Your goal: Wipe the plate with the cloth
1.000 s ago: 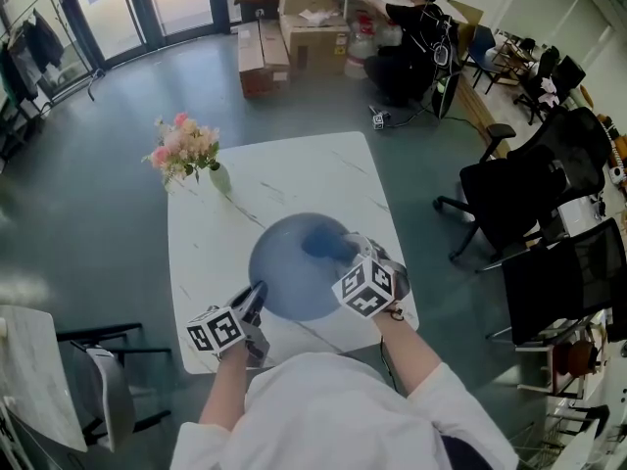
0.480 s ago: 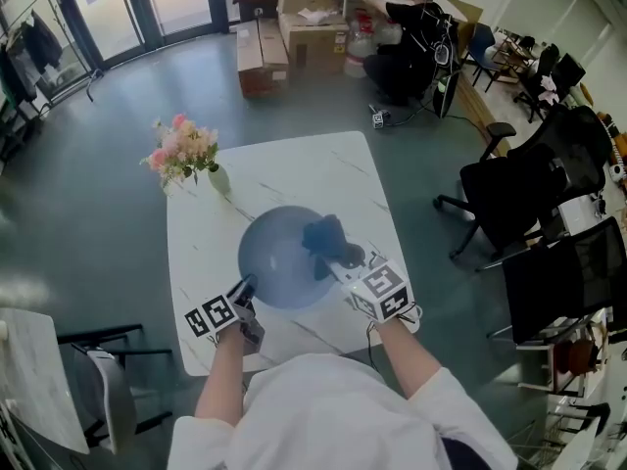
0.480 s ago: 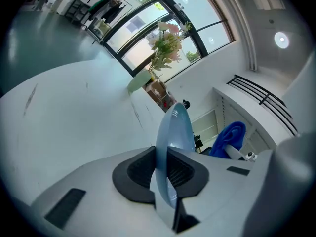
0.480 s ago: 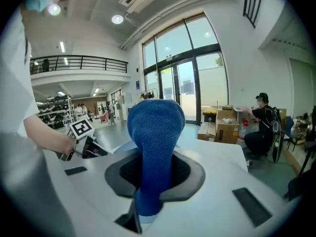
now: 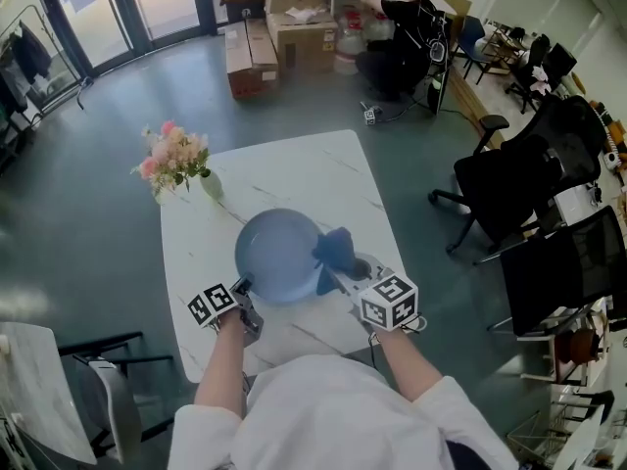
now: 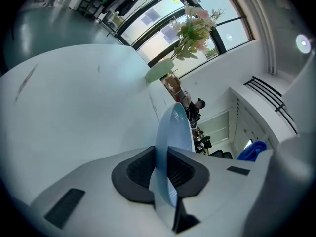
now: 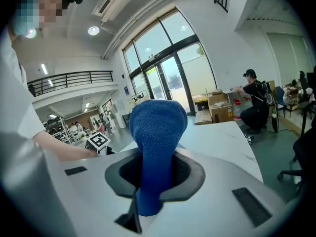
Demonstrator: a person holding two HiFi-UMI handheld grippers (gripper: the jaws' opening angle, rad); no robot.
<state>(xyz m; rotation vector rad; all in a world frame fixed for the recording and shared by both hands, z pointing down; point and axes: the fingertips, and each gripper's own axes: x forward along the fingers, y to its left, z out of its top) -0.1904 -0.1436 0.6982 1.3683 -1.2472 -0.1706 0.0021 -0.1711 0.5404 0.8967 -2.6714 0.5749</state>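
Observation:
A pale blue plate (image 5: 274,253) lies low over the white marble table (image 5: 294,179). My left gripper (image 5: 241,287) is shut on the plate's near left rim. In the left gripper view the plate (image 6: 174,127) stands edge-on between the jaws of my left gripper (image 6: 160,169). My right gripper (image 5: 345,267) is shut on a dark blue cloth (image 5: 335,248), which sits at the plate's right edge. In the right gripper view the cloth (image 7: 155,132) bulges up out of the jaws of my right gripper (image 7: 150,174) and hides what lies beyond it.
A vase of pink flowers (image 5: 174,157) stands at the table's far left corner. Black office chairs (image 5: 509,179) are to the right of the table. Cardboard boxes (image 5: 294,23) and a crouching person (image 5: 402,27) are on the floor beyond. A chair (image 5: 98,390) stands near left.
The plate has come down toward the table and a little to the left with my left gripper. My right gripper has rolled and drawn the cloth from the plate's middle to its right edge.

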